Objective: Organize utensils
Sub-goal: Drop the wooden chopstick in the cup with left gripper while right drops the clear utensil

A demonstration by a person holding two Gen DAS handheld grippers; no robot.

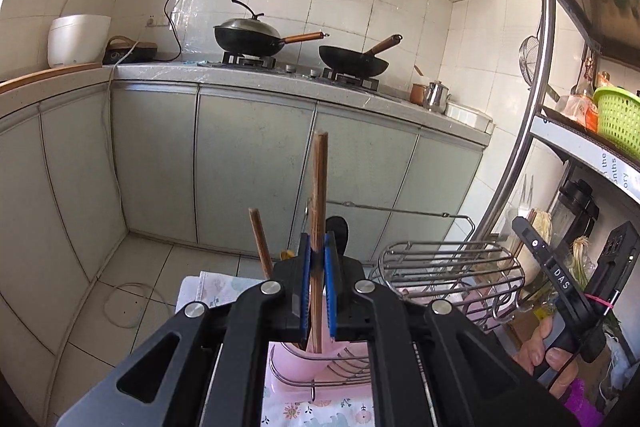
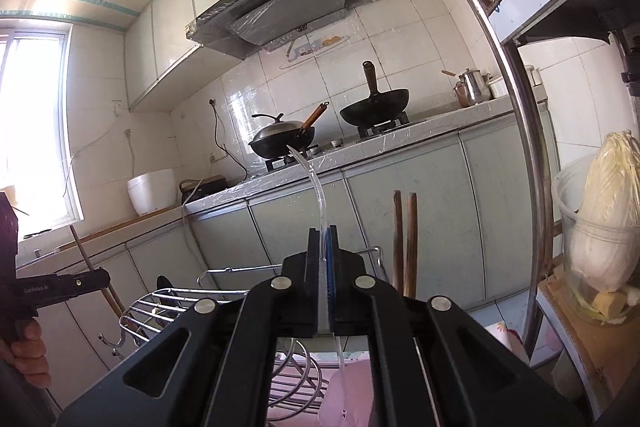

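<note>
In the left wrist view my left gripper (image 1: 319, 247) is shut on a brown wooden chopstick (image 1: 319, 183) that stands upright, its lower end over a pink holder (image 1: 298, 363). Another chopstick (image 1: 260, 243) leans just to the left, and a black utensil (image 1: 338, 231) stands behind the fingers. In the right wrist view my right gripper (image 2: 323, 239) is shut on a thin clear plastic utensil (image 2: 314, 183) that curves up and to the left, its lower end reaching down to the pink holder (image 2: 352, 387). Two wooden chopsticks (image 2: 404, 239) stand upright just right of these fingers.
A wire dish rack (image 1: 448, 267) (image 2: 172, 307) sits beside the holder on a floral cloth (image 1: 312, 411). A metal shelf post (image 1: 516, 147) (image 2: 532, 187) rises close on the right, with a green basket (image 1: 618, 119) and a cabbage (image 2: 608, 219) on the shelves. Counter with two woks (image 1: 352, 61) stands behind.
</note>
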